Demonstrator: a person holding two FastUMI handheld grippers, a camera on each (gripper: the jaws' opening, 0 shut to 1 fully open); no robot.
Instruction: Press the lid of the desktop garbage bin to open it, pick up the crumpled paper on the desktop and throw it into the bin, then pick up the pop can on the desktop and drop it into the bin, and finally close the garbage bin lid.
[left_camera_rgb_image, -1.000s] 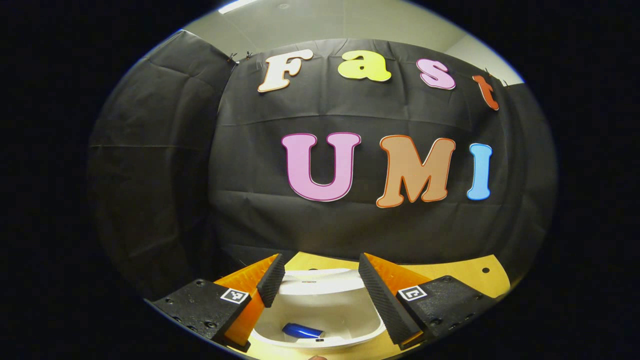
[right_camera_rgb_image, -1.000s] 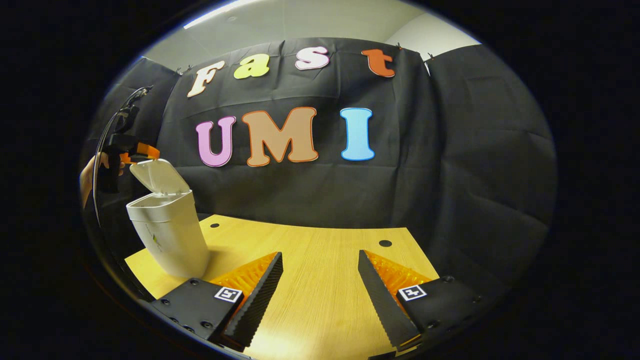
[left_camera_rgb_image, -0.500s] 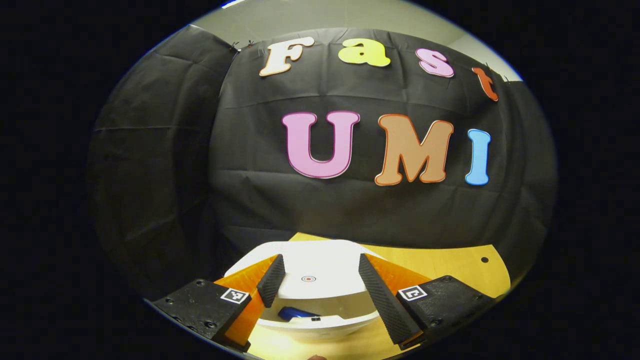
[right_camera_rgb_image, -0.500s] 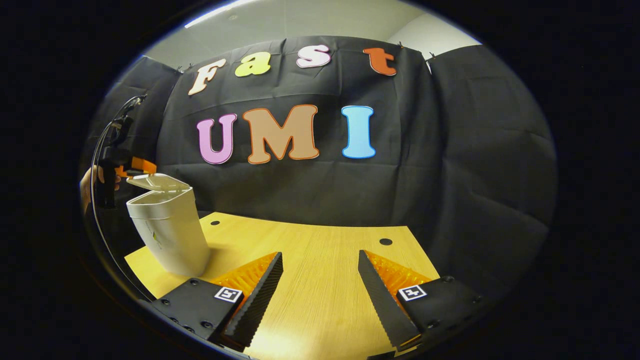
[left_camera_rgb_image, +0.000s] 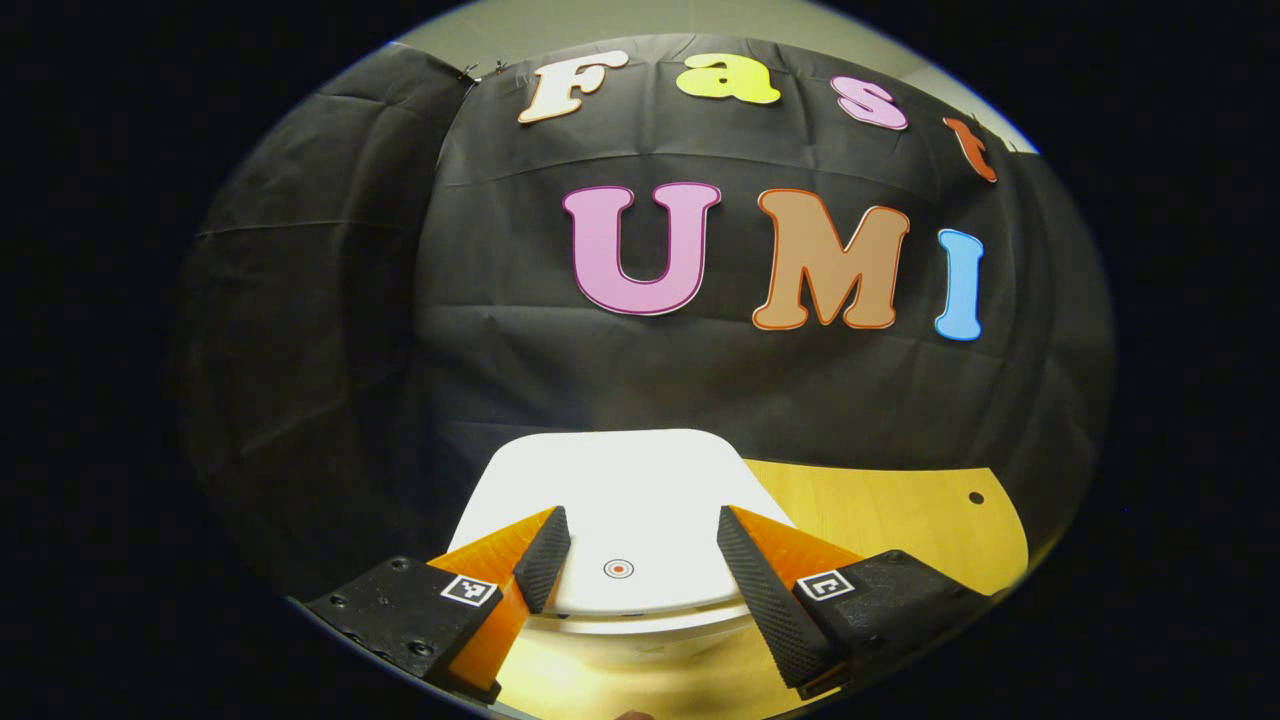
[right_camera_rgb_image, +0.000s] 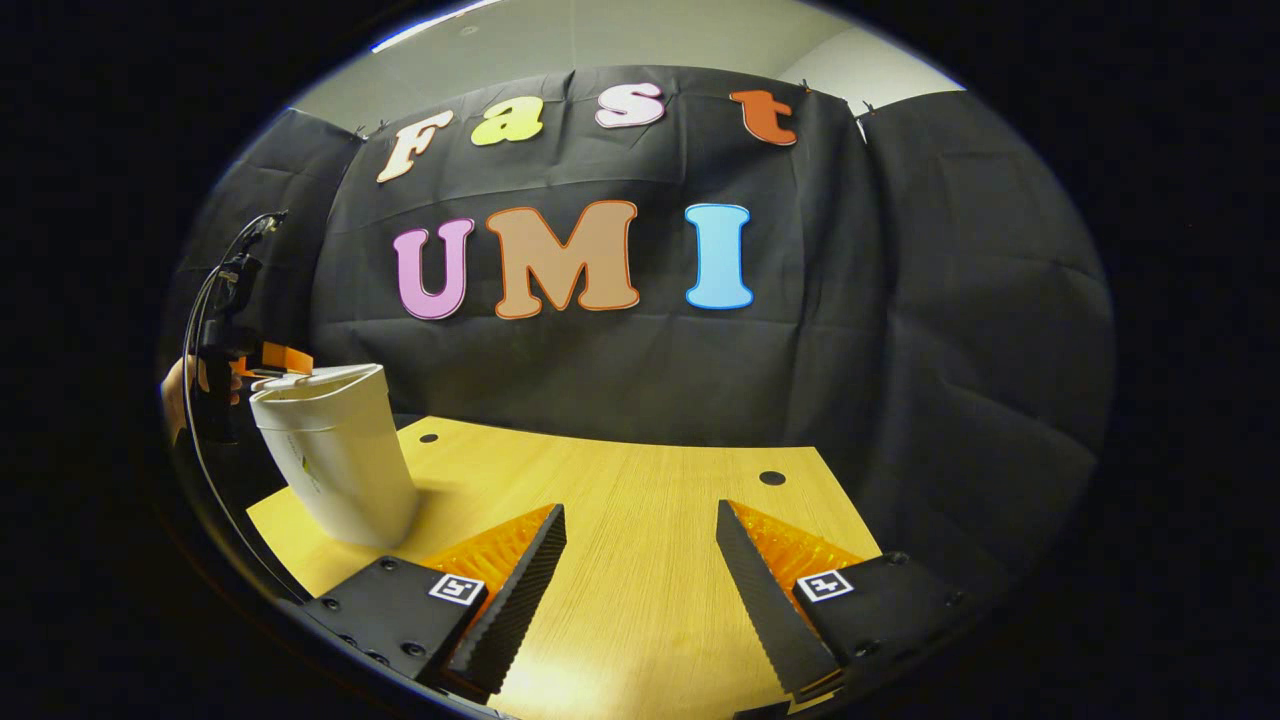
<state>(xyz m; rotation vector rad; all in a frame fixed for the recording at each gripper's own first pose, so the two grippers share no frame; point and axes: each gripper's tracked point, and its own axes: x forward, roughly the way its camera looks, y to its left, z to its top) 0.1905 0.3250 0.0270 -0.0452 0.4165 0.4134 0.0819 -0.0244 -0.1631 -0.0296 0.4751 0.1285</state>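
Observation:
The white bin's lid (left_camera_rgb_image: 610, 490) lies flat under my left gripper (left_camera_rgb_image: 632, 560), whose open fingers rest just above it on either side of a small round red mark (left_camera_rgb_image: 618, 569). In the right gripper view the white desktop bin (right_camera_rgb_image: 335, 455) stands at the left of the wooden table (right_camera_rgb_image: 640, 520) with its lid (right_camera_rgb_image: 318, 378) down, and the left gripper (right_camera_rgb_image: 275, 360), held by a hand (right_camera_rgb_image: 180, 390), sits on the lid's far side. My right gripper (right_camera_rgb_image: 640, 580) hovers open over bare tabletop, nothing between its fingers.
Black cloth walls close the booth behind and to both sides. The table has small round holes (right_camera_rgb_image: 771, 478) near its back edge. A cable (right_camera_rgb_image: 205, 320) loops up from the left gripper.
The bin's lid has swung down from wide open to lying flat, hiding the blue can inside. The left gripper went down with it. The right gripper stayed put.

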